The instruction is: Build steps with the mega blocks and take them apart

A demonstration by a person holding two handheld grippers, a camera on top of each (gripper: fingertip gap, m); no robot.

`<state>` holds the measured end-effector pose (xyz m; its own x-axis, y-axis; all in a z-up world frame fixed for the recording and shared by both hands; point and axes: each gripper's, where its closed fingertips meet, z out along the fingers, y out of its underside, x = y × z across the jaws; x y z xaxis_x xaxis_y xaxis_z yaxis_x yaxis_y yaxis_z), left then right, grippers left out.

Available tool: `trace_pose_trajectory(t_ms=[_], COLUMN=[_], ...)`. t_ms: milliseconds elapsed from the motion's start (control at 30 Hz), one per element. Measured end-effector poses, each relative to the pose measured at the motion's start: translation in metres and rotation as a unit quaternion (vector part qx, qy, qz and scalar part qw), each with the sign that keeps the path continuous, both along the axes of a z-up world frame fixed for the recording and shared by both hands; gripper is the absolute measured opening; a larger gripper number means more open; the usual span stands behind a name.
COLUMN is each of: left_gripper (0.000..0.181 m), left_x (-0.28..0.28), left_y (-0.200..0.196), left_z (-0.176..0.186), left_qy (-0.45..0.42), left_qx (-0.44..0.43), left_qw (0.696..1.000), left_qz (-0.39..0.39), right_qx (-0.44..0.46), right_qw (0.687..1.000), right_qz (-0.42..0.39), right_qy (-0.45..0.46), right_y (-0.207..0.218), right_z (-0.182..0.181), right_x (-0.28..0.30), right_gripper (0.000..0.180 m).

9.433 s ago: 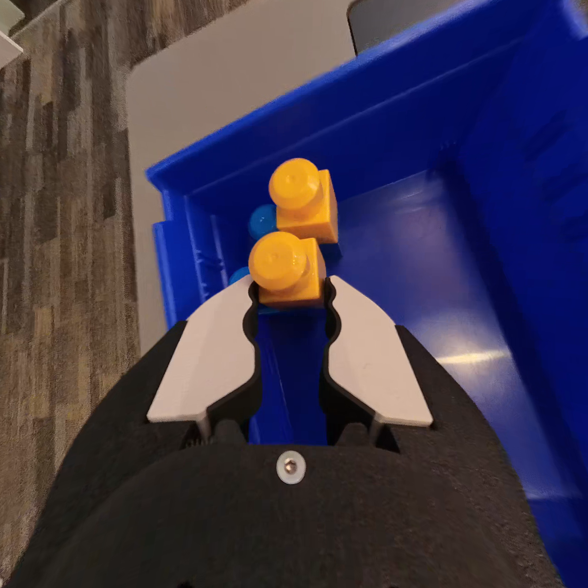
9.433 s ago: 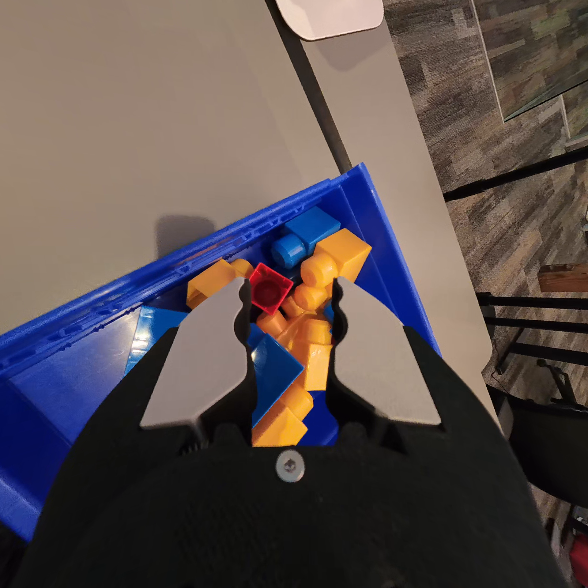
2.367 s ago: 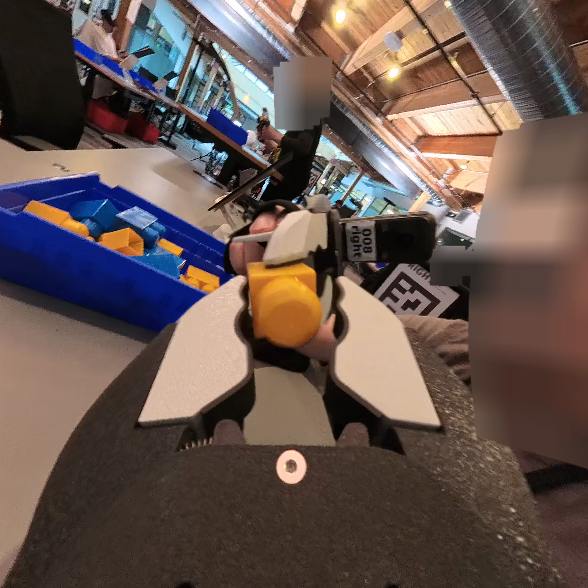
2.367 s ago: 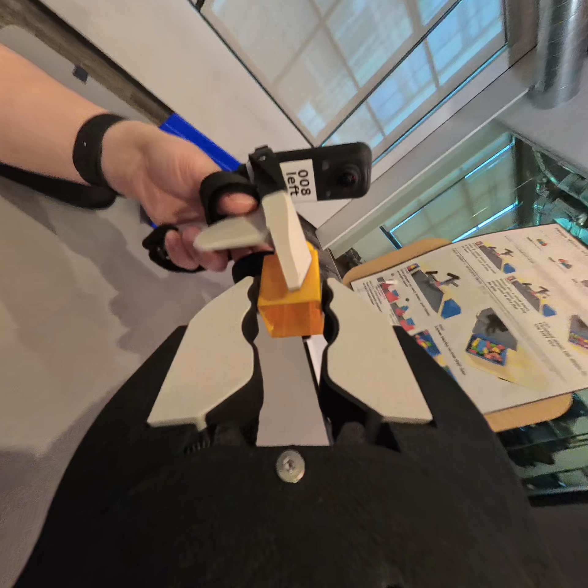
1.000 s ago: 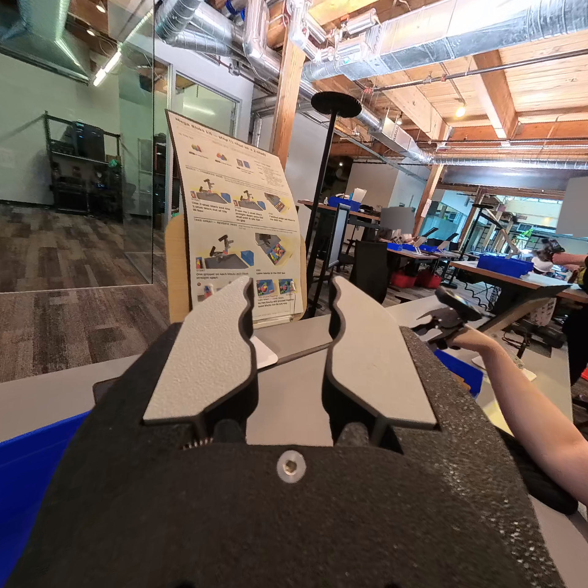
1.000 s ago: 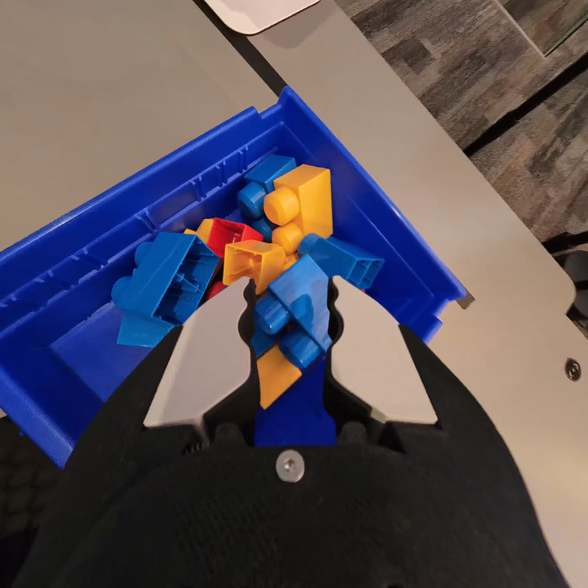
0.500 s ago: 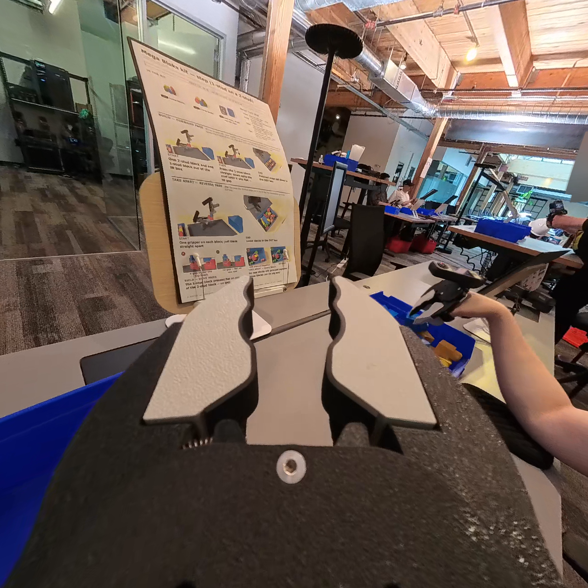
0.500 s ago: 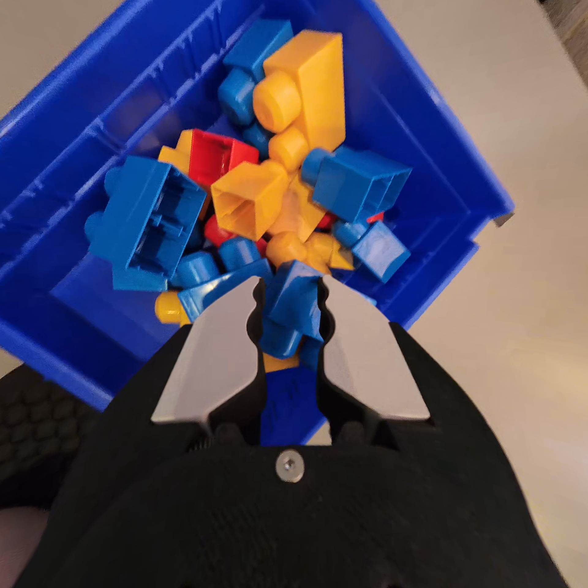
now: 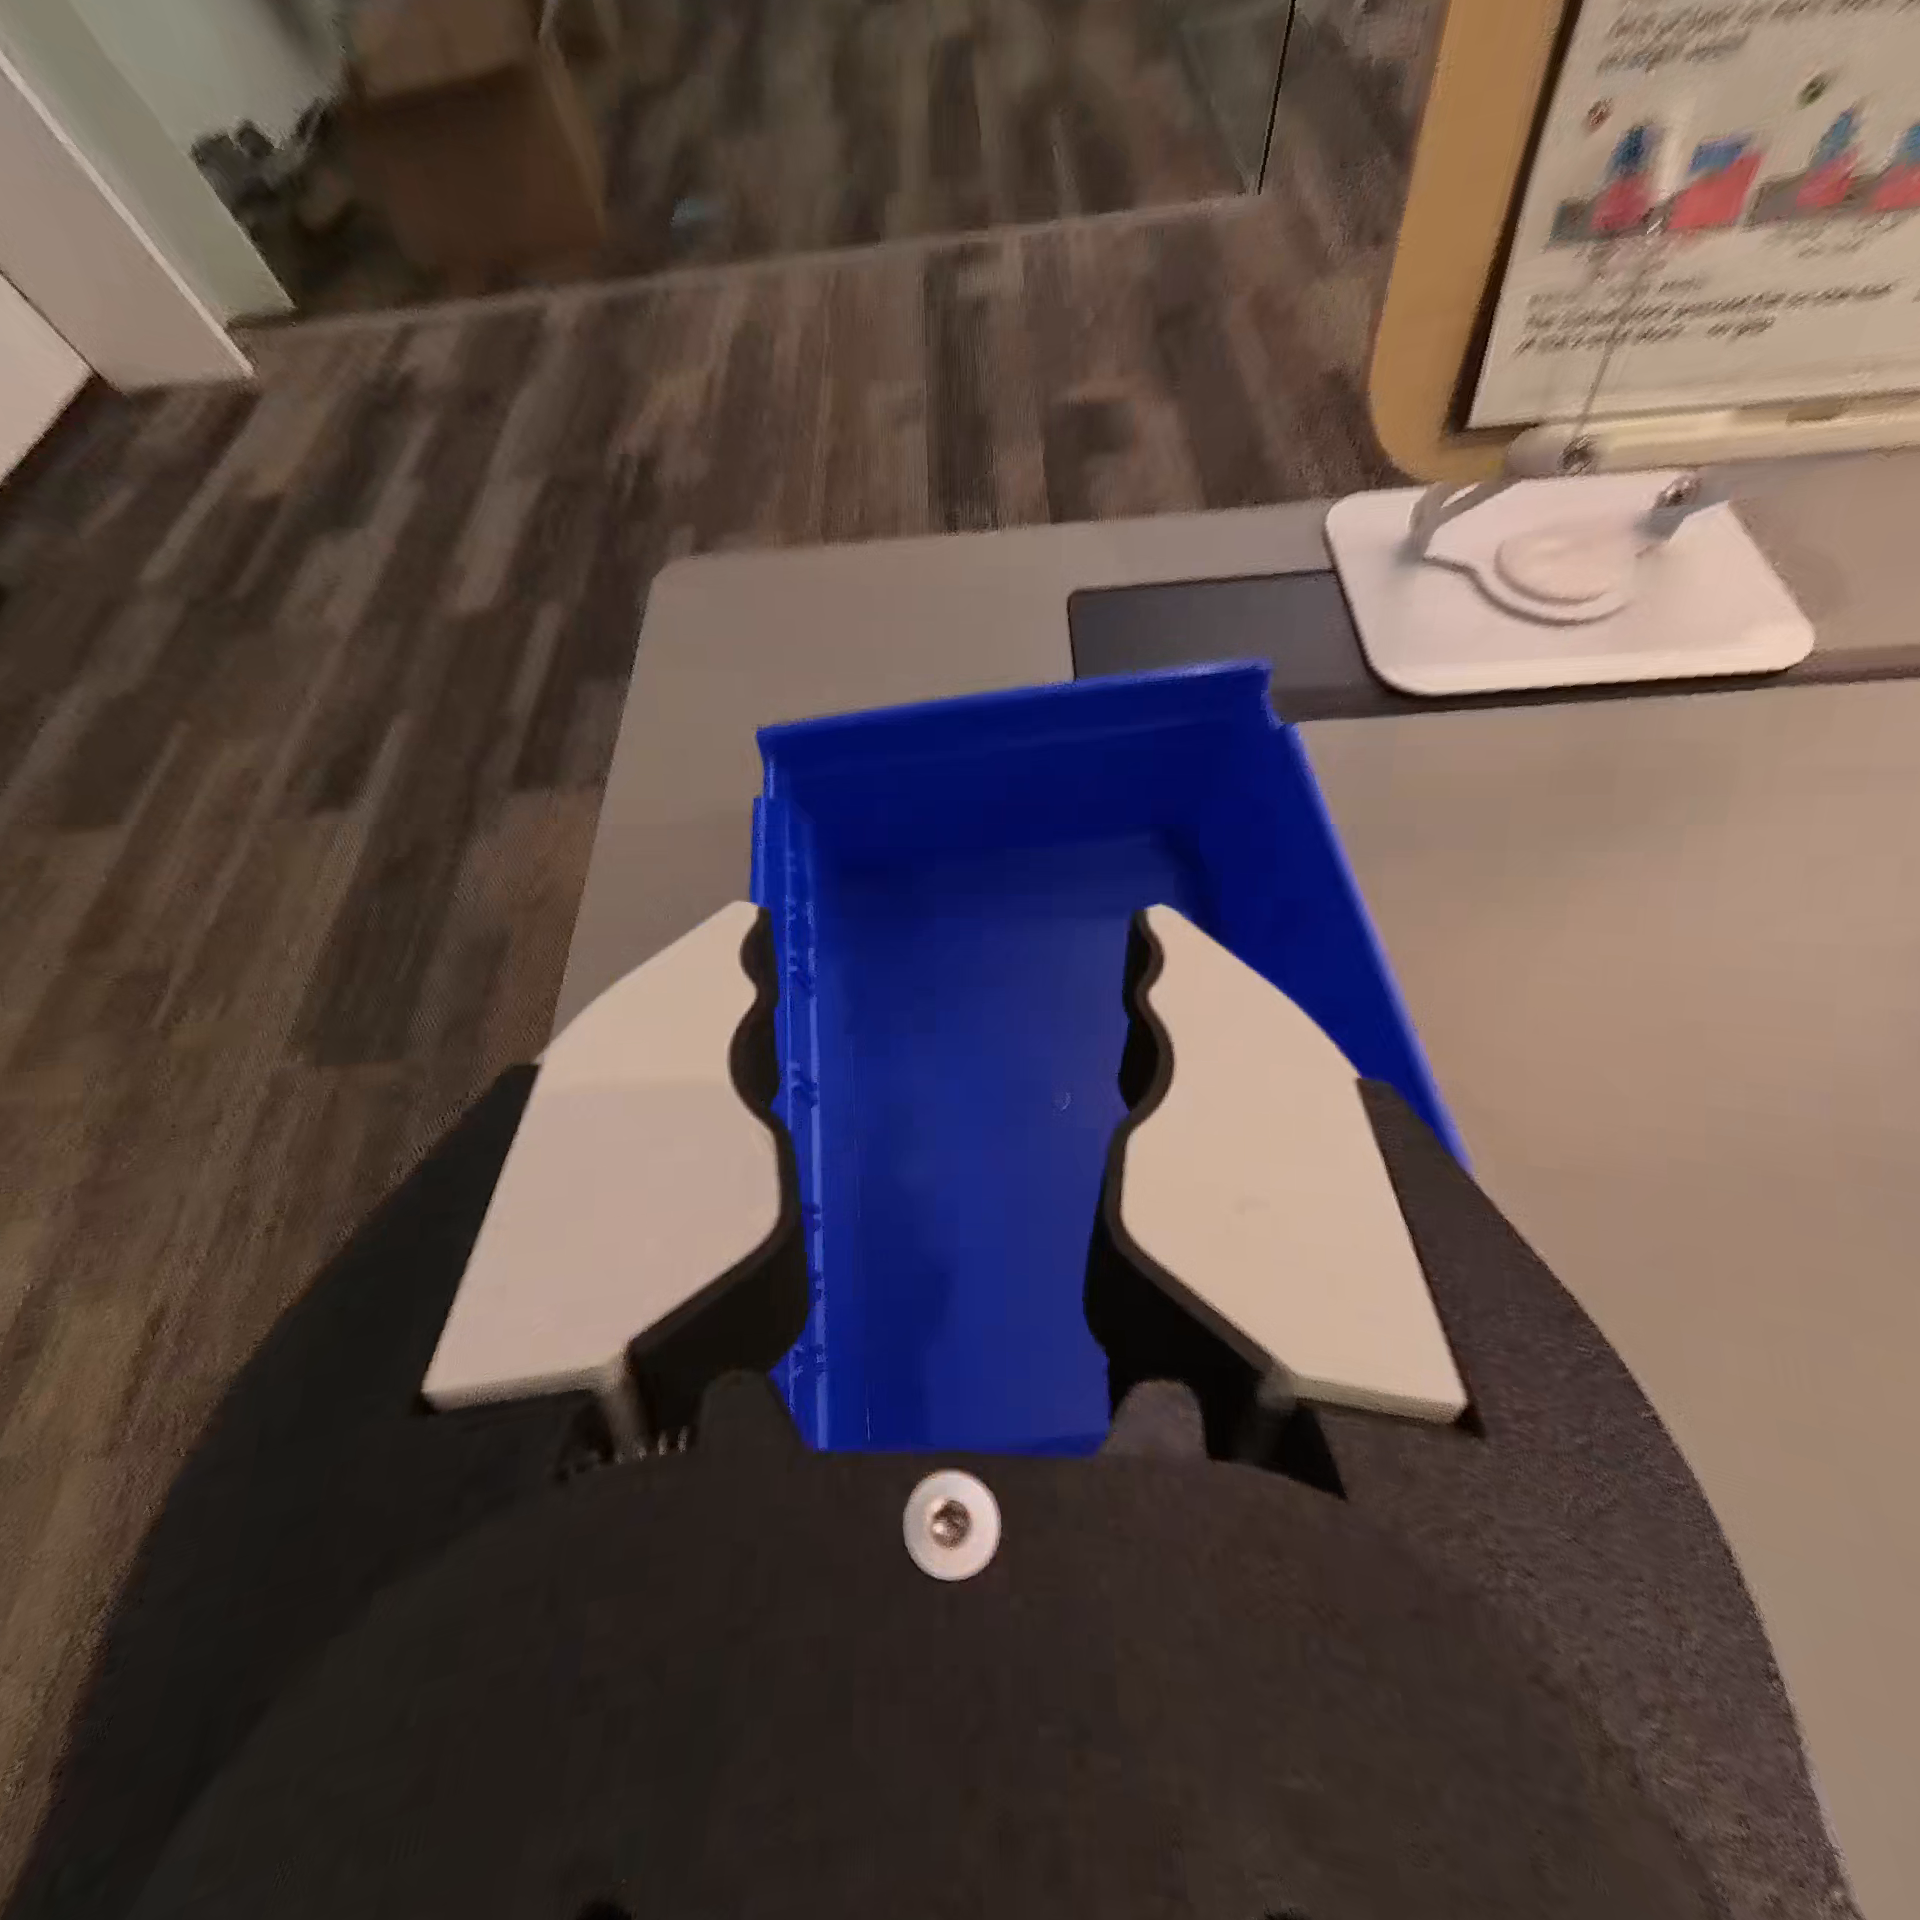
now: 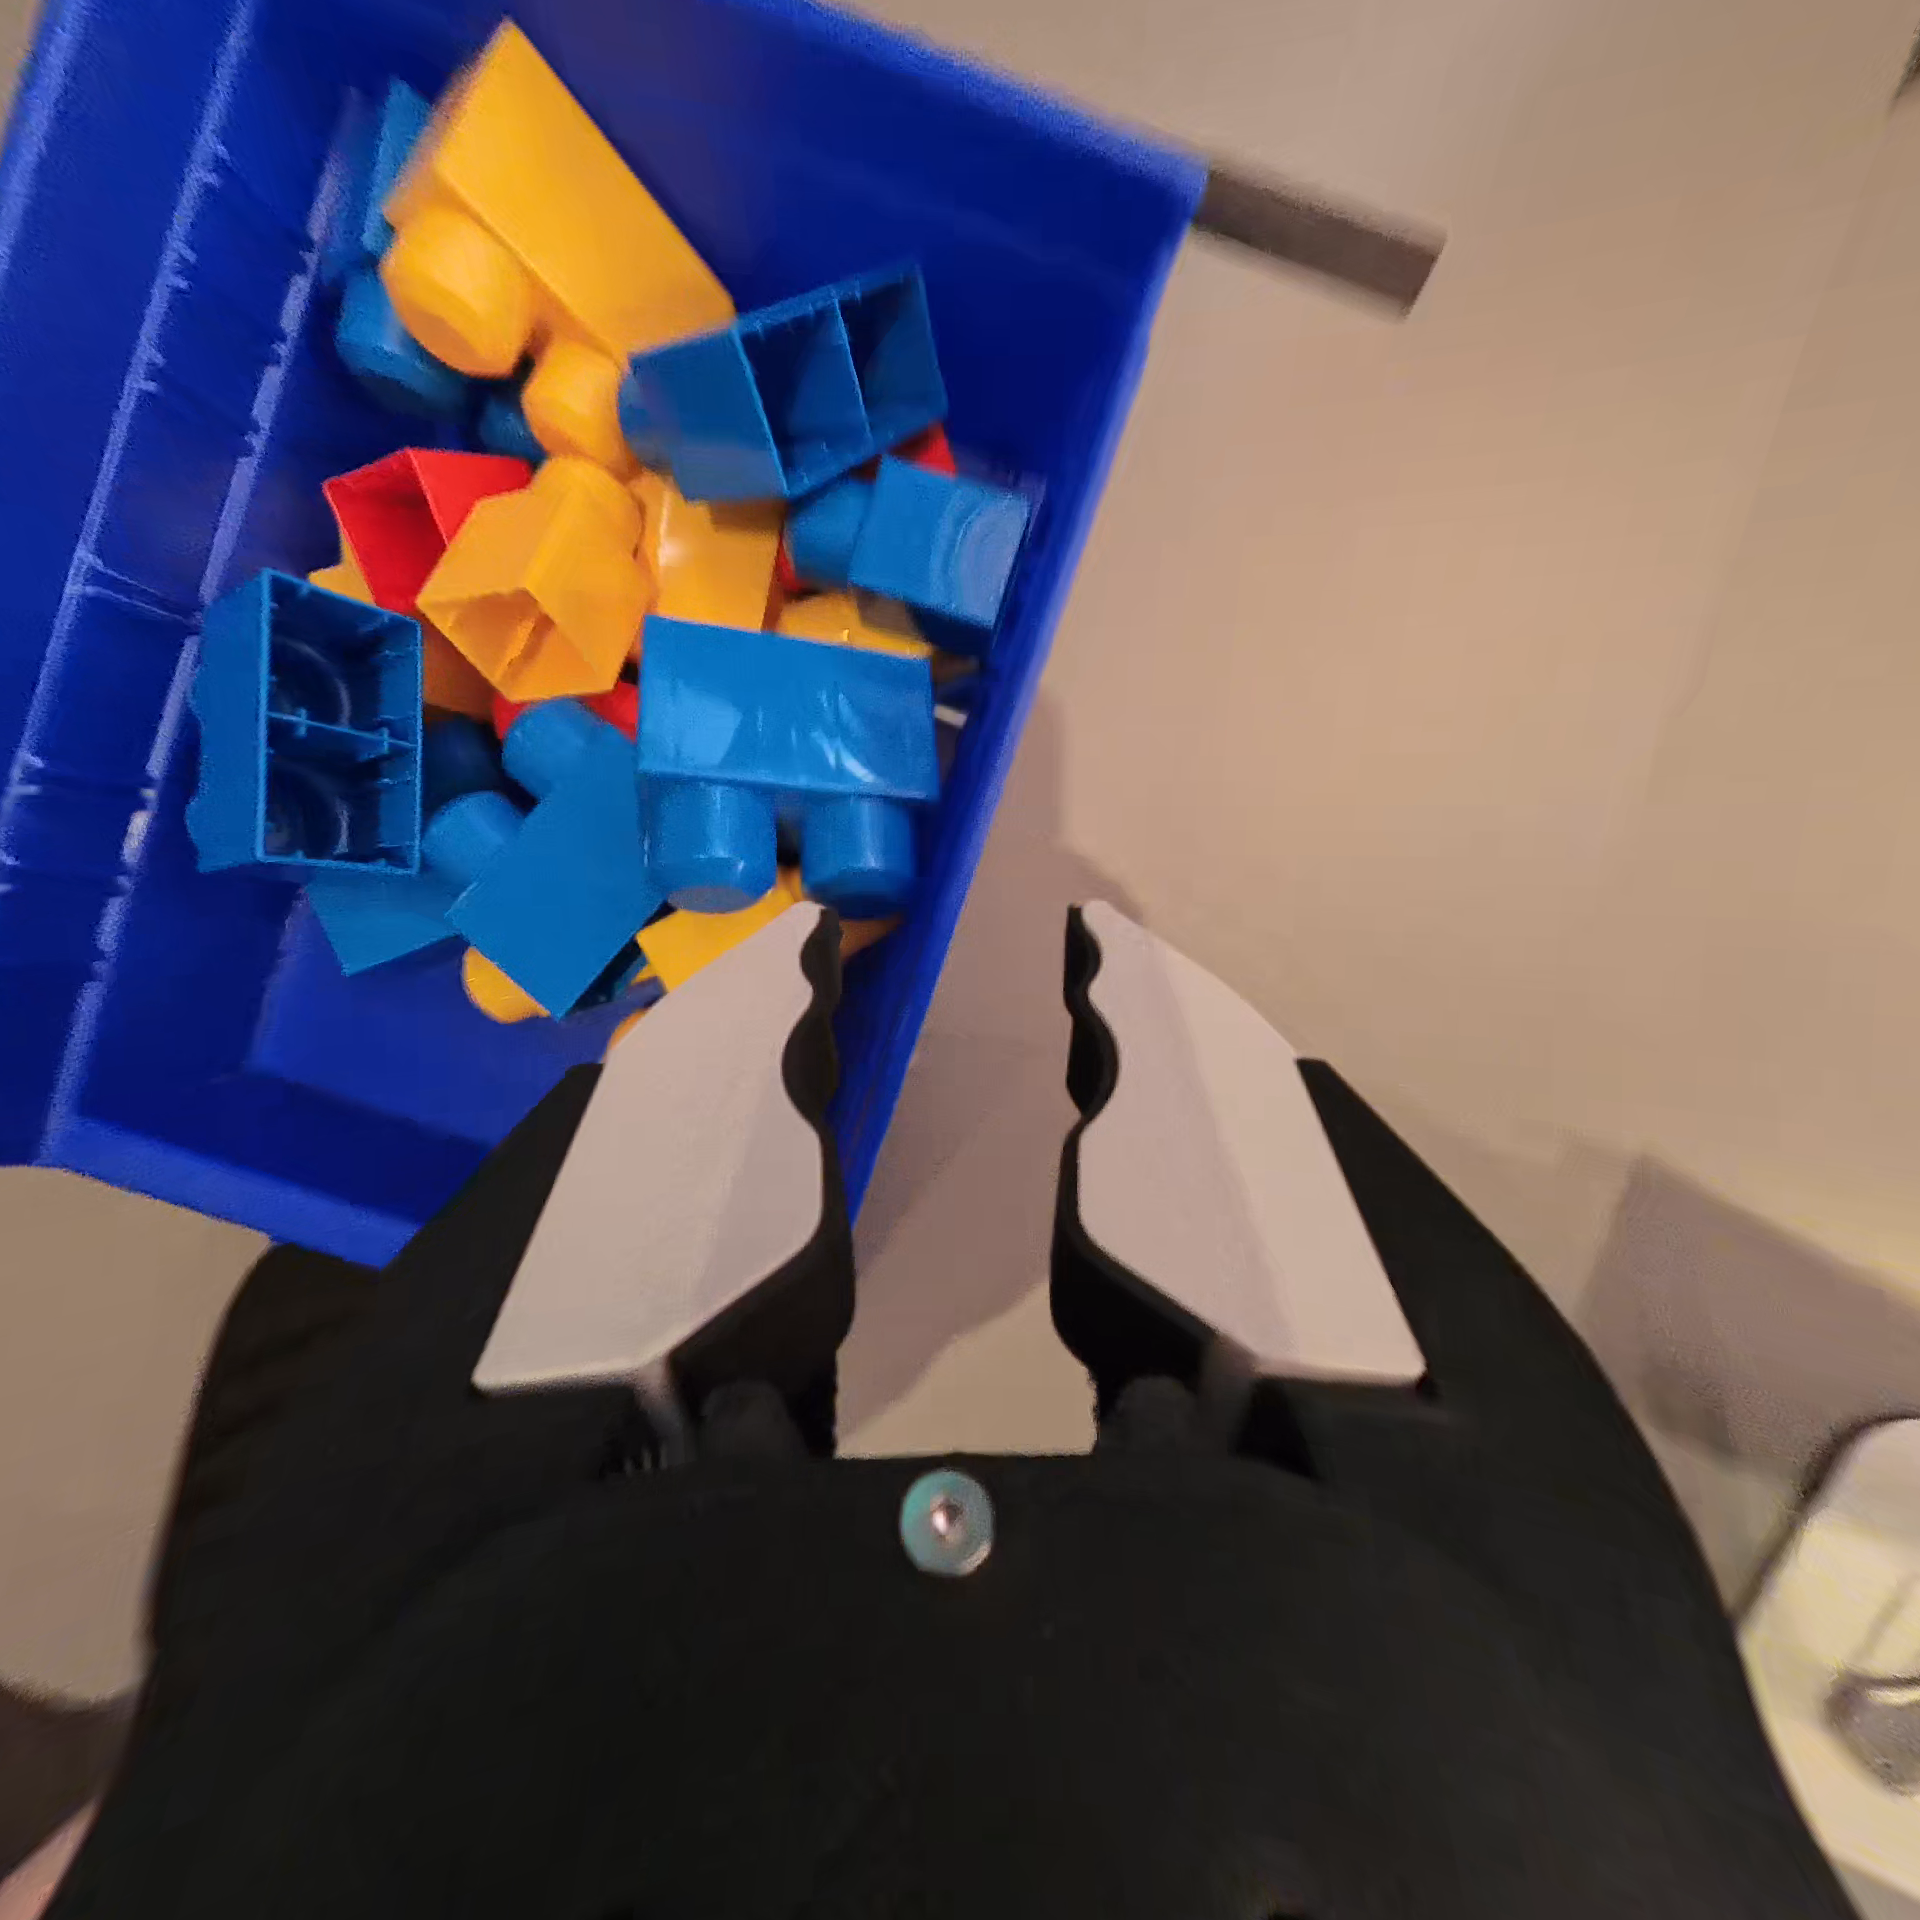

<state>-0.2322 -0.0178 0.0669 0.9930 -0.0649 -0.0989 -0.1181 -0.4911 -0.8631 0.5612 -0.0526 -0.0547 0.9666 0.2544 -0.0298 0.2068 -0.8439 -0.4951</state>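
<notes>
Grey table [image 9: 1621, 883]; wood-patterned floor [image 9: 312, 727]

Far right on your grey surface [image 9: 1558, 935] stands a white stand base [image 9: 1558, 613] holding a wood-backed instruction board [image 9: 1455, 208]; dark patterned floor [image 9: 312, 727] lies to the left.
</notes>
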Motion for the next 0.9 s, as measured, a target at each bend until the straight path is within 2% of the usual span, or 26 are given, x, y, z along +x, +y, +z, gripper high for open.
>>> trace_pose_trajectory(t_ms=[100, 200, 367, 433, 533, 667, 767, 833, 900], left_gripper=[0.061, 0.061, 0.055, 0.057, 0.057, 0.051, 0.036, 0.01, 0.005], left_x=[-0.014, -0.035, -0.046, -0.054, -0.068, -0.074, -0.069, -0.067, -0.06], left_y=[0.006, 0.004, -0.002, -0.005, -0.008, -0.017, -0.028, -0.027, -0.027], left_z=[-0.023, -0.045, -0.075, -0.087, -0.106, -0.147, -0.174, -0.178, -0.178], left_qy=[-0.015, 0.024, 0.022, 0.031, 0.038, -0.007, -0.042, -0.069, -0.089], left_qx=[-0.038, -0.093, -0.168, -0.196, -0.236, -0.32, -0.386, -0.389, -0.388], left_qw=[0.999, 0.994, 0.983, 0.977, 0.966, 0.942, 0.917, 0.914, 0.915], left_qz=[0.014, 0.052, 0.072, 0.083, 0.1, 0.104, 0.094, 0.093, 0.069], right_qx=[-0.085, -0.145, -0.192, -0.212, -0.22, -0.218, -0.215, -0.215, -0.216], right_qw=[0.994, 0.988, 0.98, 0.975, 0.974, 0.975, 0.975, 0.975, 0.975], right_qz=[-0.038, -0.053, -0.054, -0.051, -0.055, -0.049, -0.045, -0.04, -0.041], right_qy=[0.063, 0.03, 0.022, 0.03, 0.015, 0.012, 0.02, 0.023, 0.027], right_y=[-0.011, -0.023, -0.025, -0.026, -0.025, -0.026, -0.026, -0.025, -0.025], right_z=[-0.022, -0.041, -0.054, -0.06, -0.062, -0.062, -0.062, -0.063, -0.064], right_x=[-0.004, 0.003, -0.004, -0.01, -0.01, -0.009, -0.01, -0.01, -0.011], right_gripper=[0.041, 0.032, 0.021, 0.007, 0.006, 0.006, 0.006, 0.007, 0.007])
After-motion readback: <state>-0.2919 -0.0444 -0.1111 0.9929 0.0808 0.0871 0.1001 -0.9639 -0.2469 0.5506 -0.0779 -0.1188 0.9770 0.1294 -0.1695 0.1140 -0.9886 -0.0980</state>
